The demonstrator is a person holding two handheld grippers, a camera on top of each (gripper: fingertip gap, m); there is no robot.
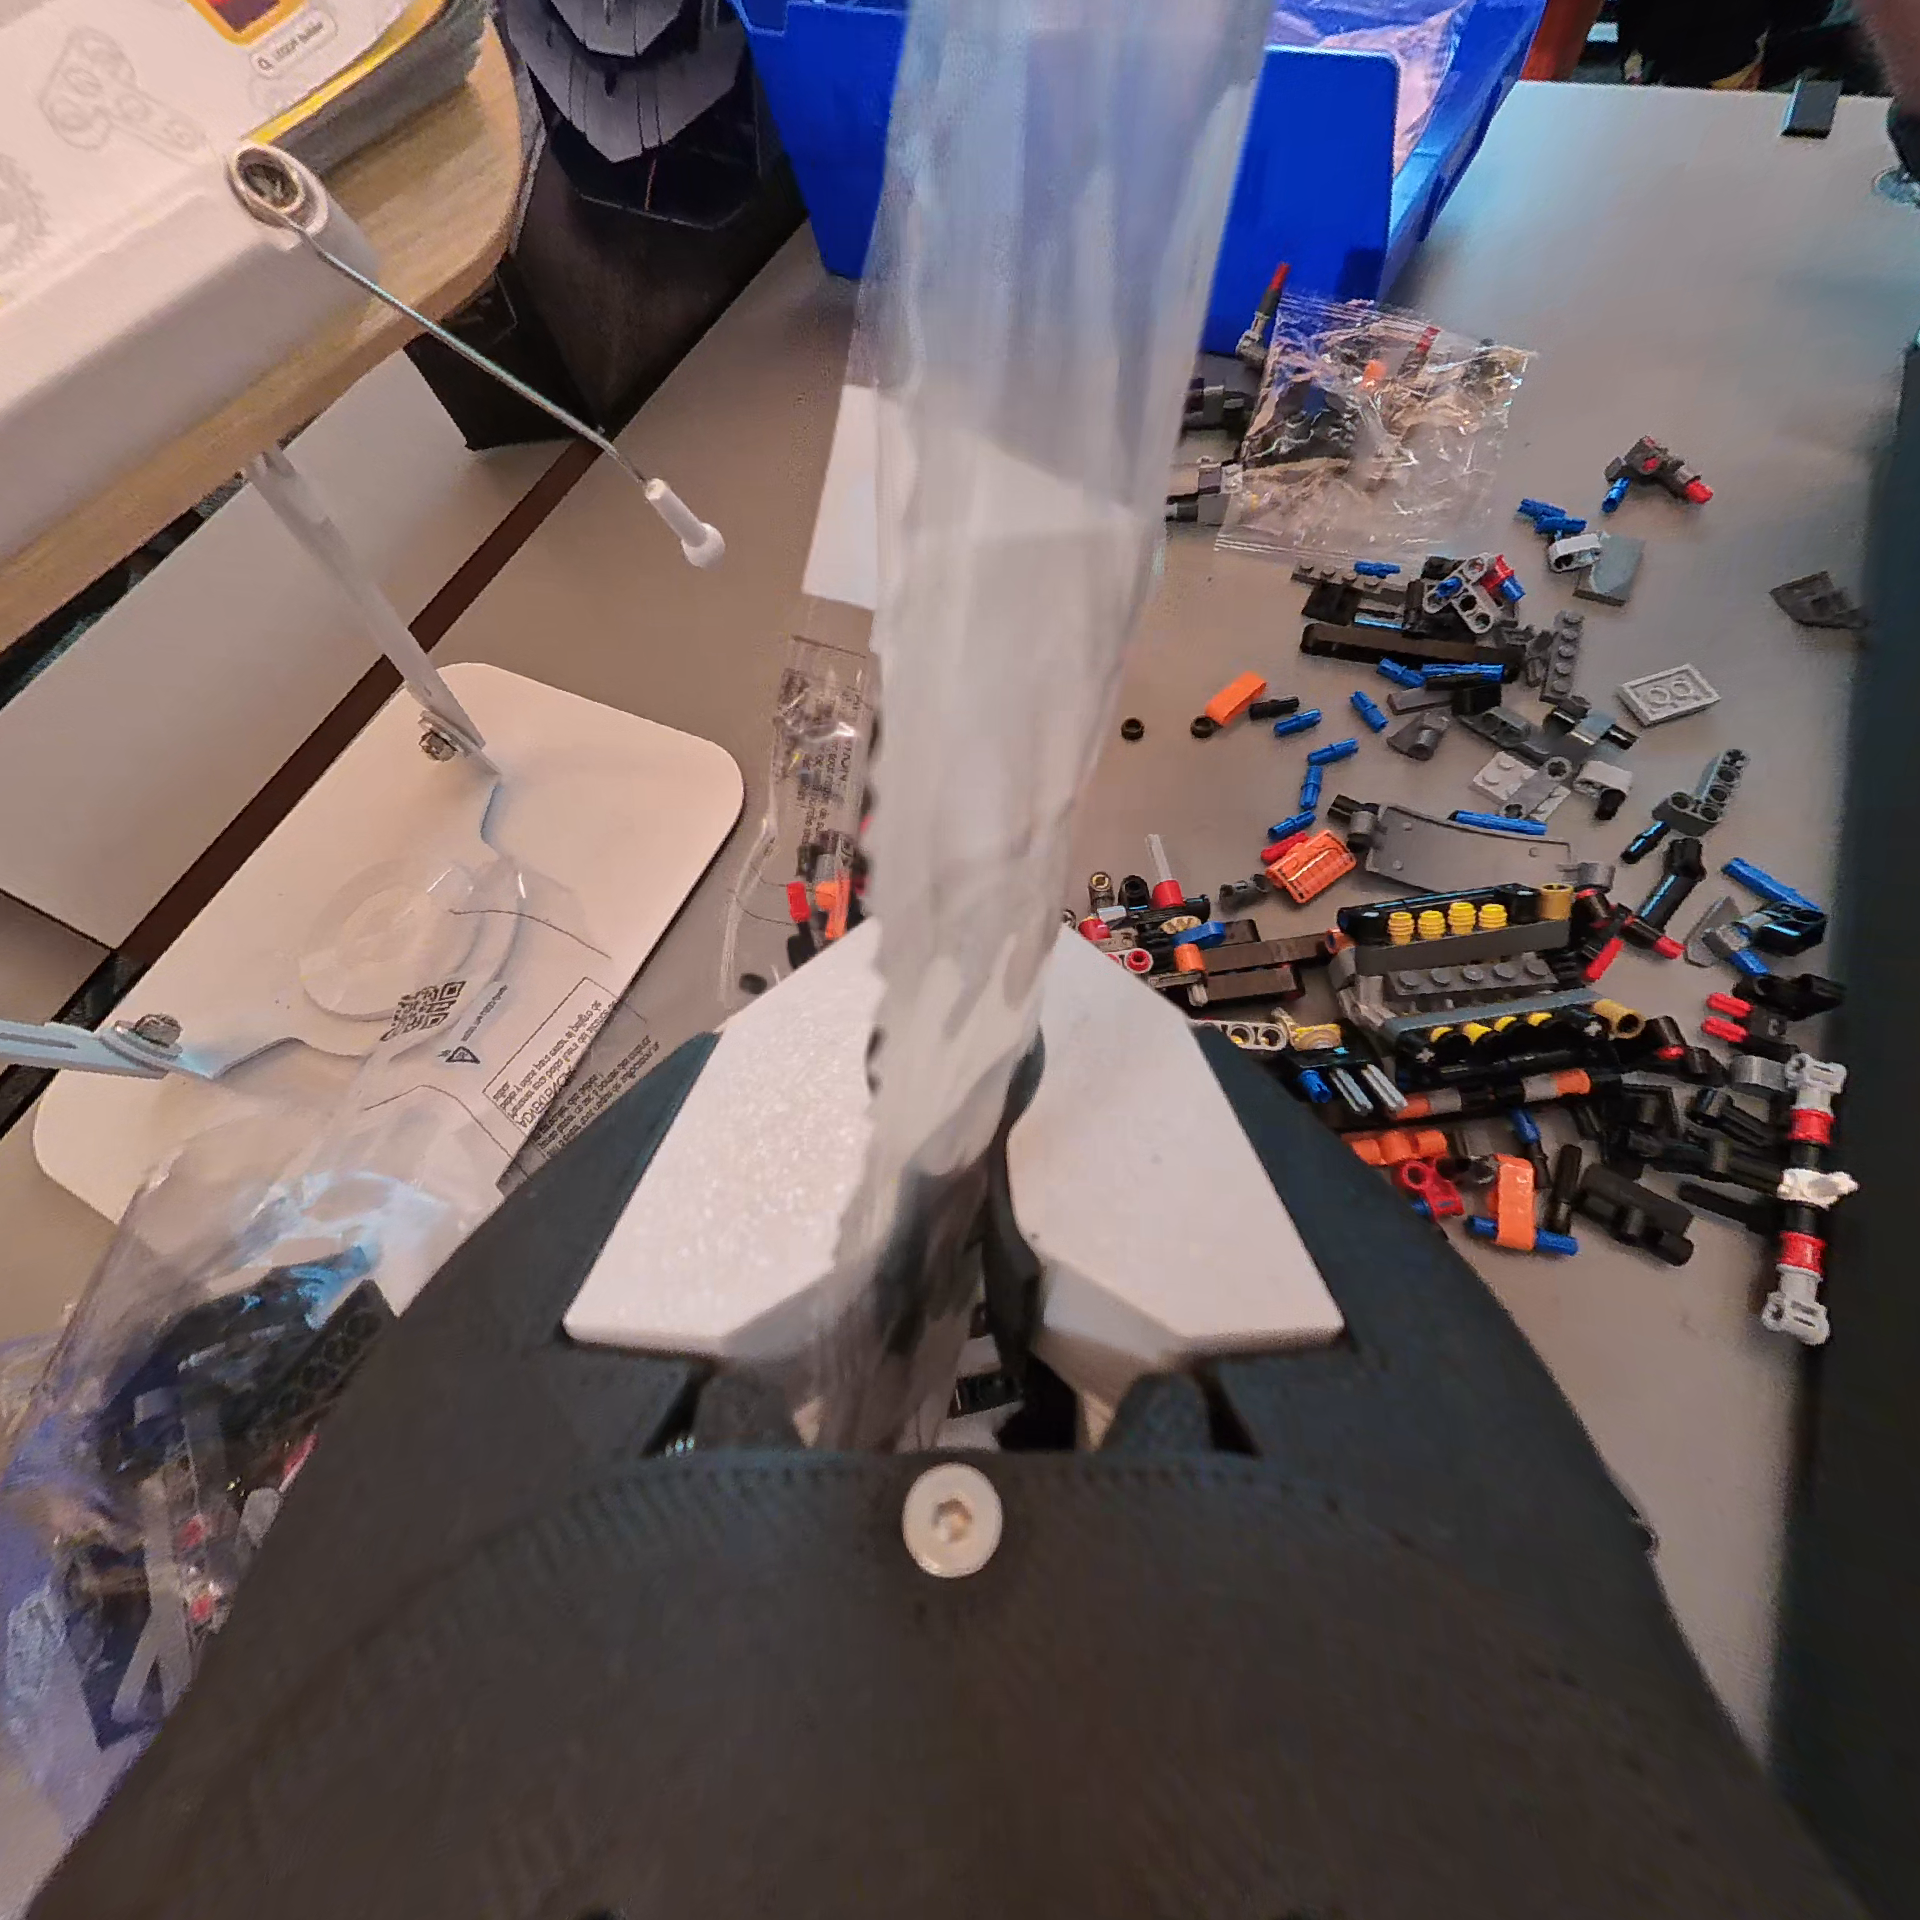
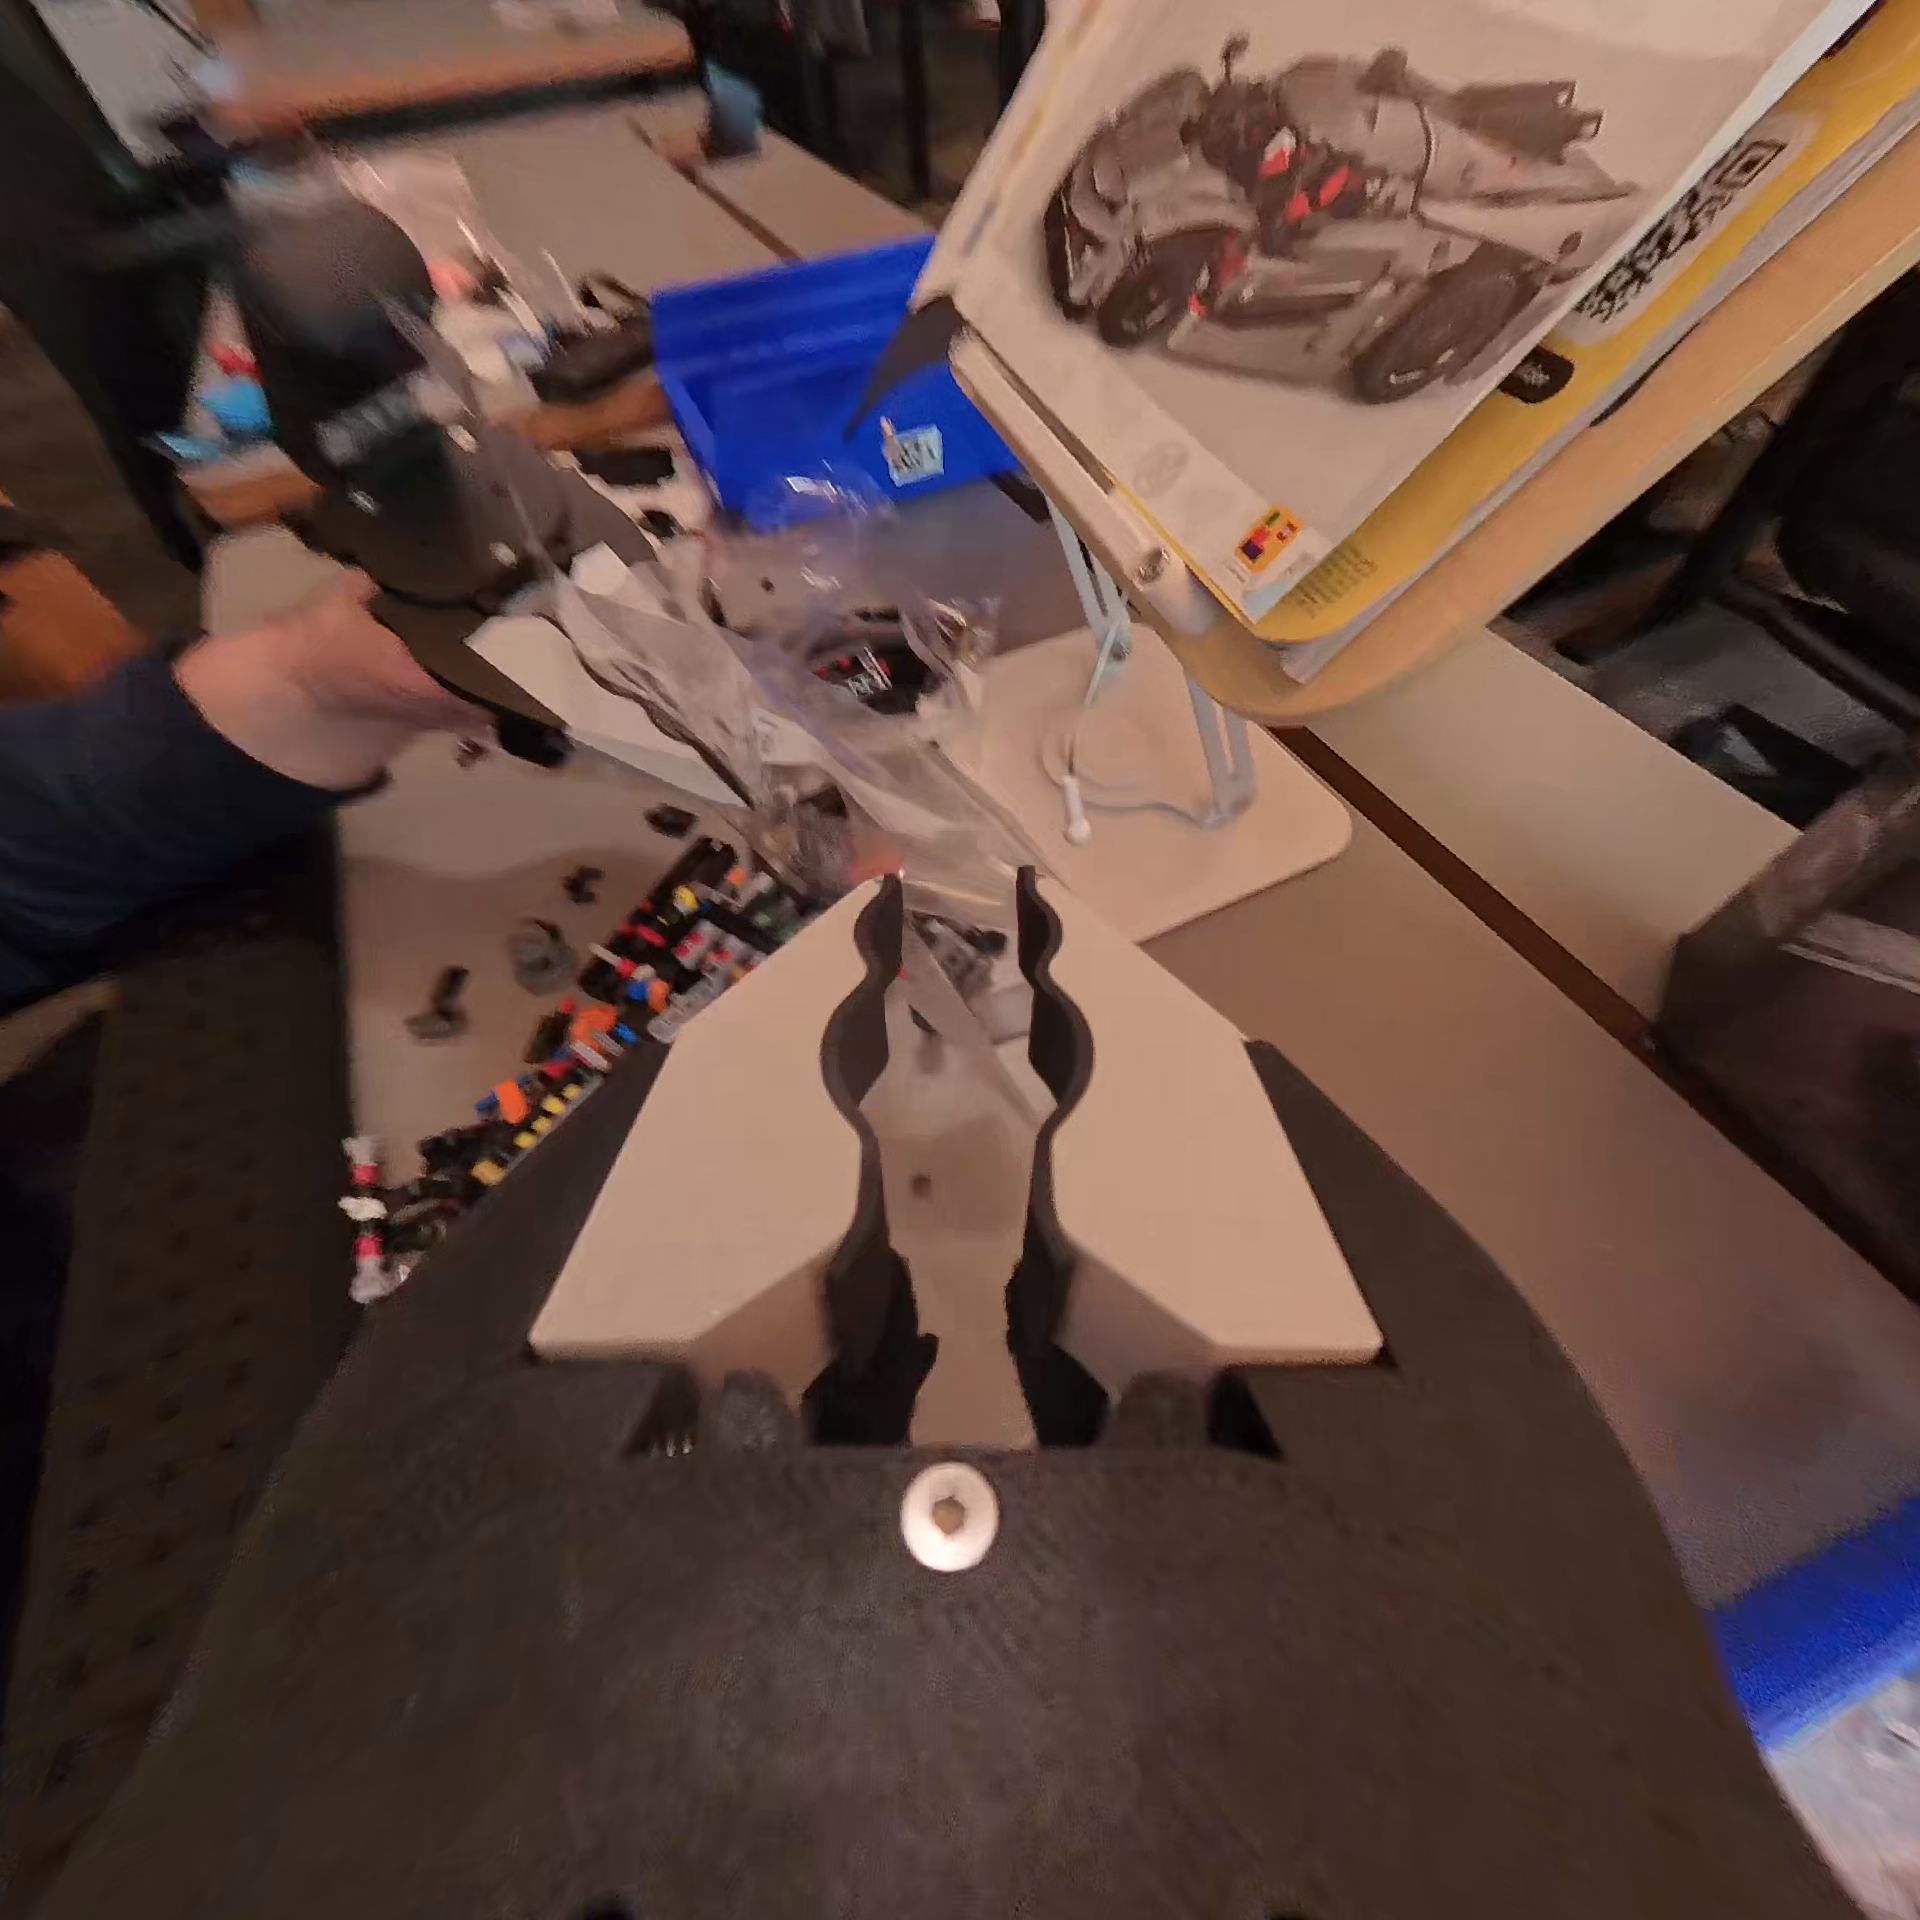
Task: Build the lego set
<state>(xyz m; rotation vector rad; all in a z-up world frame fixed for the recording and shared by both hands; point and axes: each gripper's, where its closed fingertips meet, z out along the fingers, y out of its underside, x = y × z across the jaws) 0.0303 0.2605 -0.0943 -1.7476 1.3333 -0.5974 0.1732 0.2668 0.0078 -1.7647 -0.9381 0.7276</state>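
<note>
My left gripper [image 1: 961,956] is shut on a clear plastic bag [image 1: 1018,520] that stretches up and away from its fingertips. In the right wrist view a hand [image 2: 312,686] holds that left gripper [image 2: 416,499] at the upper left, with the bag [image 2: 862,644] hanging crumpled and some dark parts inside. My right gripper [image 2: 956,883] is open, and the bag's lower edge reaches down between its fingertips. Loose lego pieces [image 1: 1455,1039] lie on the grey table [image 1: 1662,260], among them a partly built black and grey block with yellow studs [image 1: 1475,966]. The pile also shows in the right wrist view [image 2: 644,966].
A book stand with a white base [image 1: 582,831] holds the instruction booklet [image 2: 1299,260] over the table. A blue bin [image 1: 1330,156] stands at the back. A small sealed bag of parts [image 1: 1361,426] lies near it. Another bag of dark parts [image 1: 187,1403] lies at the lower left. The tips of one gripper are about 20 cm away from the tips of the other.
</note>
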